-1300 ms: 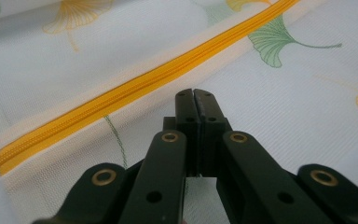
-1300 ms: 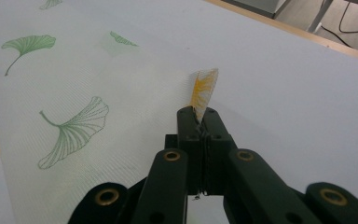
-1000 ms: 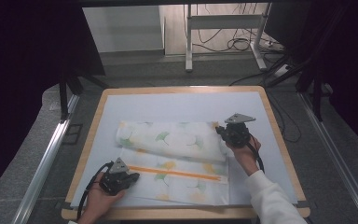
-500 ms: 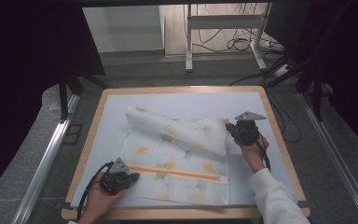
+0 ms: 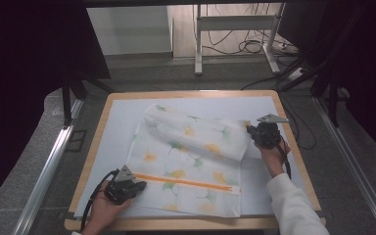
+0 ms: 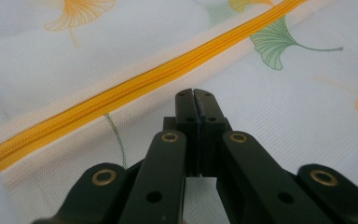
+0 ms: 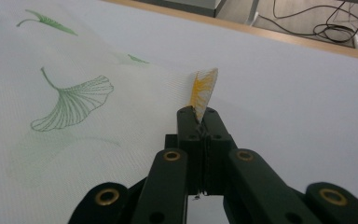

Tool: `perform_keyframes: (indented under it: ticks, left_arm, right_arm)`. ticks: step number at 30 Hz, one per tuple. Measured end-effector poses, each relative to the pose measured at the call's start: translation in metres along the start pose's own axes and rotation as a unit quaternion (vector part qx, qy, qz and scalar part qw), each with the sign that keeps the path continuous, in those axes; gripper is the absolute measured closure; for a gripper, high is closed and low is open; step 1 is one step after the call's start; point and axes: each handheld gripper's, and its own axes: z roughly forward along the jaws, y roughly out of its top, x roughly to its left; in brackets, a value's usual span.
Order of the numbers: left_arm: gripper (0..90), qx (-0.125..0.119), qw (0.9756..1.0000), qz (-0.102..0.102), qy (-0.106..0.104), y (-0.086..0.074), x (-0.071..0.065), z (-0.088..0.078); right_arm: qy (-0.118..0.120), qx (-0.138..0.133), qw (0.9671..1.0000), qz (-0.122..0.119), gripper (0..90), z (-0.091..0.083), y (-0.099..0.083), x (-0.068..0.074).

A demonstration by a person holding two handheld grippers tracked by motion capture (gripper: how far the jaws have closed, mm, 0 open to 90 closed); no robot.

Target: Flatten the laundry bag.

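At the near edge of the bench [image 5: 90, 161], the left gripper [image 5: 136, 187] sits low on the mesh laundry bag [image 5: 191, 161], its jaws clenched together just short of the orange zipper [image 5: 186, 181]. In the left gripper view the tips [image 6: 195, 95] meet on the printed mesh, and whether they actually pinch any fabric cannot be told from here. The bag lies spread across the middle of the pale blue mat [image 5: 122, 117], its far part lifted and folded over toward the right.

Farther off, the right gripper [image 5: 251, 131] is clamped on a corner of the bag; the right gripper view shows a small orange-printed tip of mesh [image 7: 204, 88] poking up between its closed jaws [image 7: 196, 116].

That hold looks slim. If the right hand pulls hard, the thin mesh could well slip out of the jaws and the fold would collapse. If the left gripper only presses rather than pinches, the whole bag may slide along the smooth mat and the fold would come out skewed, with the zipper no longer straight.

The bench has a light wooden rim around the mat. Beyond it are a grey floor, a metal stand [image 5: 235, 39] with loose cables [image 5: 254, 46], and dark curtains on both sides.
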Motion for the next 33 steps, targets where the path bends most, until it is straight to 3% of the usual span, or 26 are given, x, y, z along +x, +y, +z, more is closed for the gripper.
perform_keyframes:
  ticks: [5,12,14,16,19,21,24,28,29,33]
  left_arm:
    - [90.0,0.000,1.0000,-0.001,0.000,0.000,0.000,0.000]
    - [90.0,0.000,1.0000,-0.005,-0.001,0.000,0.000,0.000]
    - [90.0,0.000,1.0000,-0.006,-0.003,0.000,0.001,0.000]
    - [90.0,0.001,1.0000,-0.005,-0.004,0.000,0.001,0.000]
    - [89.9,0.000,1.0000,-0.004,-0.005,0.000,0.002,0.000]
    - [90.0,0.000,1.0000,-0.004,-0.005,0.000,0.002,0.000]
    - [89.9,0.000,1.0000,-0.004,-0.005,0.000,0.001,0.000]
    - [89.6,-0.001,1.0000,-0.003,-0.005,0.000,0.001,0.000]
    - [89.3,-0.002,1.0000,-0.003,-0.005,0.000,0.001,0.000]
    - [87.1,-0.003,1.0000,0.002,-0.002,0.000,0.000,0.000]
  right_arm:
    - [0.001,-0.013,0.9999,0.002,88.3,0.008,0.007,-0.008]
    - [-0.002,0.007,0.9998,0.017,87.9,0.036,0.010,-0.022]
    - [0.003,0.021,0.9994,0.028,81.3,0.043,0.009,-0.028]
    - [-0.017,0.020,0.9990,0.036,66.7,0.044,0.008,-0.030]
    - [-0.027,0.013,0.9979,0.057,55.0,0.038,0.008,-0.034]
    - [-0.029,0.009,0.9976,0.062,53.0,0.034,0.009,-0.034]
    - [-0.001,0.004,0.9967,0.081,49.3,0.016,0.013,-0.032]
    - [0.019,0.005,0.9970,0.075,48.0,0.003,0.012,-0.023]
    - [0.024,0.014,0.9980,0.057,47.0,-0.005,0.007,-0.015]
    - [0.042,0.029,0.9973,0.053,45.1,-0.015,-0.001,-0.004]
